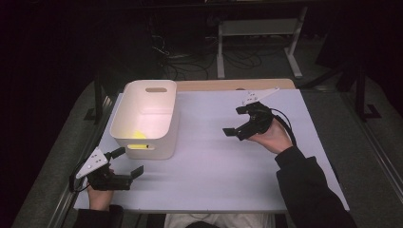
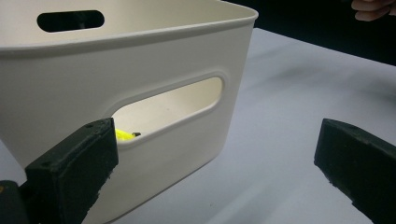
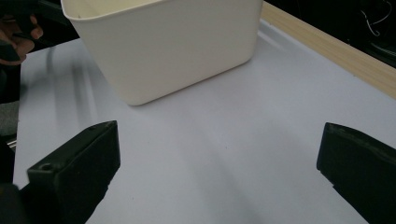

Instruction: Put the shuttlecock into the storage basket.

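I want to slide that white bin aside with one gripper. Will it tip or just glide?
The white plastic bin looks thin-walled and nearly empty, holding one small yellow item, so probably light. Its broad flat base on the smooth table suggests it glides if pushed low; a push at the rim might tilt it.

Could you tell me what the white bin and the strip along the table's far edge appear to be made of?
The white bin looks like moulded plastic with a smooth matte finish: thin rounded rim, cut-out handle slots with softly rounded edges. The strip looks like light, unpainted wood, tan with faint lengthwise grain, though it could be laminate.
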